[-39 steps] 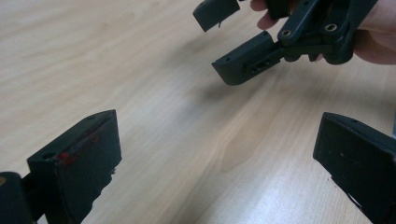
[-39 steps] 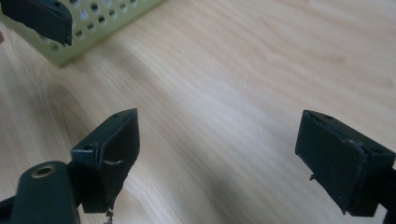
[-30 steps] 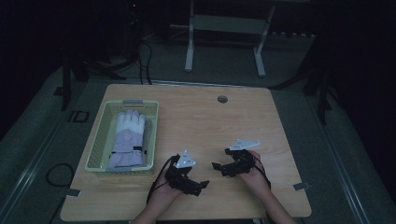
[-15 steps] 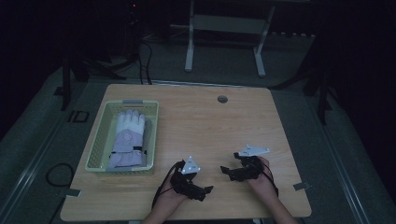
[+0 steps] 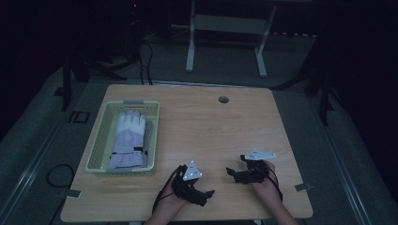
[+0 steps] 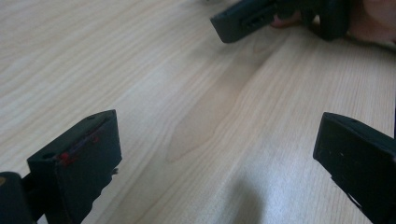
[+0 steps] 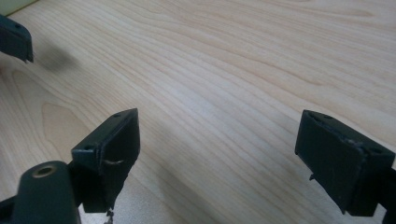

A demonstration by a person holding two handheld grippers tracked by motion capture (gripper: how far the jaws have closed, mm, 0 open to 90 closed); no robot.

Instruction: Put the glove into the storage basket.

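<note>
At the left of the surface (image 5: pixel 197 126) we see a pale green basket (image 5: pixel 101 150) with a white and lilac glove (image 5: pixel 127 140) lying flat inside it, fingers pointing toward the far edge. A small round grommet (image 5: pixel 223 99) sits in the wood near the far edge, well apart from everything else. Nothing lies between the basket and our hands; the wood there is bare.

Near the front edge, our left gripper (image 5: pixel 206 193) rests low over the surface, just right of the basket's near corner, its grey three-cornered plate turned up. Its jaws stand wide apart with only wood grain between them, and they point toward the right gripper, whose black tip shows at the top of the left gripper view. Our right gripper (image 5: pixel 231 172) lies further right, held in a hand (image 5: pixel 265 180) close to the surface, and its jaws are likewise spread with nothing between them, pointing left toward the other gripper.

Compared with a second ago, both grippers have drawn back toward the front edge, and the glove has stayed in the basket.
</note>
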